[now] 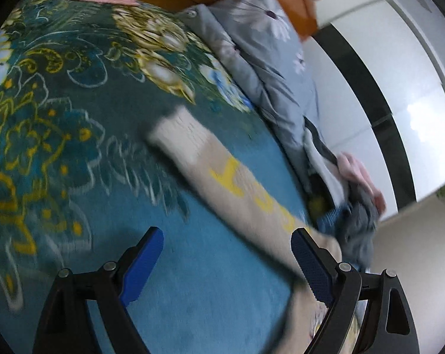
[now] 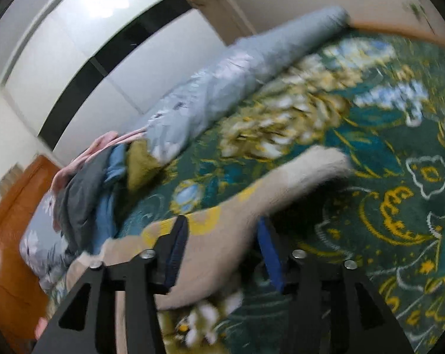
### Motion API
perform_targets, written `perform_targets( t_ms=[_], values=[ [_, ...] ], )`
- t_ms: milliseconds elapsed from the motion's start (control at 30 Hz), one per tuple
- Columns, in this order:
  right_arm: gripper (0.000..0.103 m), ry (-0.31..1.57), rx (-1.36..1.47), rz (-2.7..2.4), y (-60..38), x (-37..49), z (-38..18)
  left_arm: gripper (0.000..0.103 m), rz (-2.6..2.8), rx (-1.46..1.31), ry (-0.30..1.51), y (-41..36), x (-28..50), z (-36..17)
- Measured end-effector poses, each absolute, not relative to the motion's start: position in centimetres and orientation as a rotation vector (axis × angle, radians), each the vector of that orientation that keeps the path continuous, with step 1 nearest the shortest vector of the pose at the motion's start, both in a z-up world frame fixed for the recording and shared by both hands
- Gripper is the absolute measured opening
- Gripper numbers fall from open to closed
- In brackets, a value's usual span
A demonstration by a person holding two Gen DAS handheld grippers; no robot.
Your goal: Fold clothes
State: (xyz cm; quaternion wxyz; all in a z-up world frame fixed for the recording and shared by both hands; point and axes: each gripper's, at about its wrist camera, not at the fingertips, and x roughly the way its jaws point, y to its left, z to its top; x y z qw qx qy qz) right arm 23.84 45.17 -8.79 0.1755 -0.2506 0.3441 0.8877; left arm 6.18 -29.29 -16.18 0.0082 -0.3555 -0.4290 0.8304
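Sweater (image 1: 222, 177) lies across the green flowered blanket (image 1: 75, 118); left claw (image 1: 226, 262) gapes empty, right claw (image 2: 222, 253) stands spread around its sleeve.

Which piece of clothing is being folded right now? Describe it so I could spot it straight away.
Start at the big teal floral blanket covering the bed. On its plainer blue stretch lies a long beige knitted sleeve, apart from the heap of clothes at the edge. It alone is pale with bright yellow markings and a ribbed cream cuff.

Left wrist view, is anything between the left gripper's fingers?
No, the left gripper stands open over bare blue blanket, beside the beige sleeve.
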Motion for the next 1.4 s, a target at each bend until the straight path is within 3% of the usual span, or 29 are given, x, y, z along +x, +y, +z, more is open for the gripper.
perform_targets(
  t_ms=[133, 167, 233, 367, 433, 533, 567, 633, 733, 933, 1133, 1267, 1400],
  values=[
    [0.078, 0.916, -0.684, 2.718, 40.2, 22.5, -7.8, 0.090, 2.596, -1.126, -1.472, -31.2, 3.8, -17.3],
    [0.087, 0.904, -0.684, 2.758, 39.0, 22.0, -7.7, 0.090, 2.607, -1.128, -1.492, -31.6, 3.4, -17.6],
    [0.095, 0.884, -0.700, 2.819, 36.8, 21.1, -7.8, 0.089, 2.662, -1.130, -1.469, -32.2, 2.6, -17.8],
    [0.095, 0.799, -0.778, 2.906, 32.9, 18.8, -8.3, 0.089, 2.719, -1.124, -1.373, -32.2, 1.3, -17.9],
    [0.095, 0.752, -0.820, 2.934, 31.2, 17.7, -8.7, 0.079, 2.732, -1.112, -1.340, -32.2, 0.9, -17.9],
    [0.095, 0.740, -0.857, 2.967, 29.7, 16.6, -9.3, 0.047, 2.730, -1.122, -1.338, -32.4, 0.2, -18.3],
    [0.095, 0.747, -0.873, 2.972, 29.4, 16.1, -9.6, 0.027, 2.728, -1.132, -1.345, -32.6, 0.2, -18.5],
    [0.095, 0.760, -0.881, 2.984, 28.9, 15.7, -9.9, 0.013, 2.723, -1.148, -1.359, -32.9, 0.1, -18.9],
    [0.095, 0.766, -0.872, 3.009, 28.6, 15.5, -10.2, 0.011, 2.736, -1.103, -1.330, -32.7, 0.4, -18.1],
    [0.095, 0.784, -0.796, 3.068, 29.9, 14.4, -10.1, 0.010, 2.837, -0.970, -0.957, -28.4, 0.9, -11.2],
    [0.095, 0.756, -0.564, 3.194, 31.3, 14.6, -9.8, 0.010, 2.769, -0.749, -0.457, -17.5, 2.3, -1.7],
    [0.095, 0.997, -0.401, 3.132, 34.8, 16.2, -10.7, 0.010, 2.662, -0.697, -0.282, -9.3, 2.1, 1.4],
    [0.095, 1.125, -0.256, 3.055, 37.7, 17.8, -10.5, 0.010, 2.523, -0.705, -0.193, -1.1, 1.6, 1.6]
  ],
)
